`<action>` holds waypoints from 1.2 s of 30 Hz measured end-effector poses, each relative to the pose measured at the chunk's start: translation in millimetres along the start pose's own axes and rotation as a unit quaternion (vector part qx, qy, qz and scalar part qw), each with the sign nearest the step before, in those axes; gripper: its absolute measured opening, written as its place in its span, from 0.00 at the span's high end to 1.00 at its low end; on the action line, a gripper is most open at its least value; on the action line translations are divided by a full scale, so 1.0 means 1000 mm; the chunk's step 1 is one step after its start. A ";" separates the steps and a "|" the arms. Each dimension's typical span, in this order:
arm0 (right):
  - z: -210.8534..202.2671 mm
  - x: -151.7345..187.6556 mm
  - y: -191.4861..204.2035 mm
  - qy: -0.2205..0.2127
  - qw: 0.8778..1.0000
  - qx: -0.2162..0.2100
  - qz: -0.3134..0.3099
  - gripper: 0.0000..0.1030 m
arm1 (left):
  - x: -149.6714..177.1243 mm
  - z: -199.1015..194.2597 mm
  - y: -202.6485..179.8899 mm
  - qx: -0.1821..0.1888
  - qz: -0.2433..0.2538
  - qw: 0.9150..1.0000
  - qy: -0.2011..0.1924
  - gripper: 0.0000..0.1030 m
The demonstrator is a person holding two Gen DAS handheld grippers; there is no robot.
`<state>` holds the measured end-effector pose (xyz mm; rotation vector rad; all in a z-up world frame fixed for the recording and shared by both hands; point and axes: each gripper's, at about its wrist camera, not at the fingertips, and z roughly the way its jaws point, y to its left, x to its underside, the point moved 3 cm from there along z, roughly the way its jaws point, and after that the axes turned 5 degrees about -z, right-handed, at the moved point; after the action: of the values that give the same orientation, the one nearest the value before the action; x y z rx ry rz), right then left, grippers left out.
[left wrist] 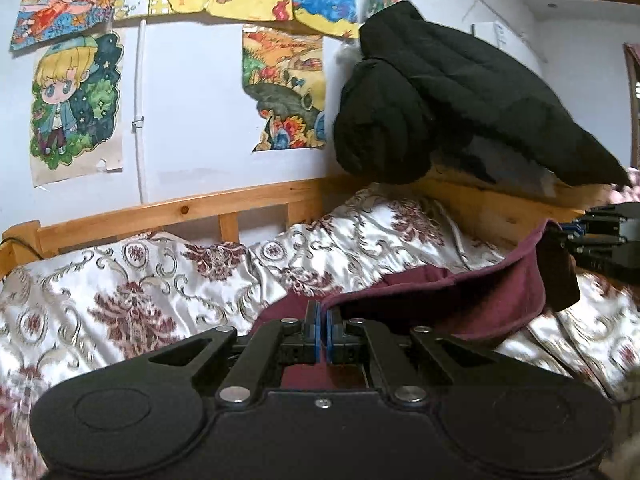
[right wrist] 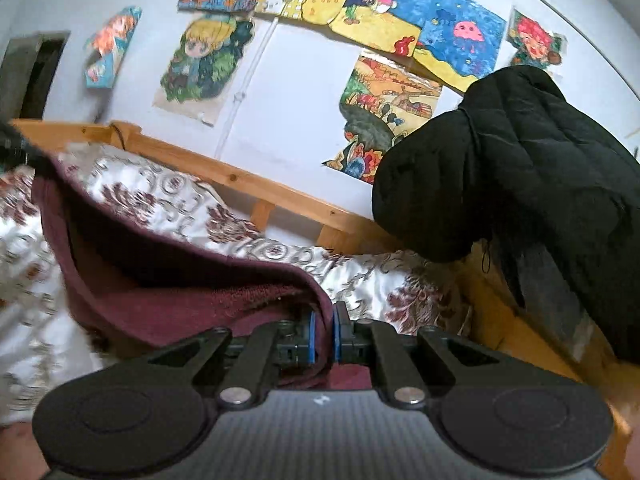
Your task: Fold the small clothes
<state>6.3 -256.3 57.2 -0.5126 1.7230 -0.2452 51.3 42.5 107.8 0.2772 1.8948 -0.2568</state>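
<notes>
The bed [left wrist: 120,280] with its flowery satin cover filled the lower half, and a black coat [left wrist: 460,92] hung at the upper right. The maroon garment [left wrist: 460,296] was stretched mid-frame, left gripper [left wrist: 322,334] and right gripper [right wrist: 324,334] both clamped on its edge.

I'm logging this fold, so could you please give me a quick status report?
Left gripper and right gripper both shut on the maroon garment. Garment lifted, slung between them above the floral bedspread. Black jacket on the bed frame, well clear.

Motion-blurred bedspread [right wrist: 24,272] at left.
</notes>
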 end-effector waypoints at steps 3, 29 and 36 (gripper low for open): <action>0.042 -0.005 -0.007 0.003 1.000 0.006 -0.007 0.91 | -0.024 0.041 0.011 -0.011 0.001 1.000 0.010 0.99; 0.256 0.091 -0.018 0.107 0.986 -0.059 0.109 0.38 | 0.026 0.300 0.112 -0.036 -0.204 0.966 0.154 0.67; 0.229 0.102 -0.031 0.096 0.981 -0.068 0.157 0.01 | 0.023 0.266 0.107 -0.016 -0.197 0.974 0.113 0.27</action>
<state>220.0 -304.6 -68.3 -0.3156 1.9905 0.0523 314.7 62.9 -6.7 -0.1014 2.1710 -0.4773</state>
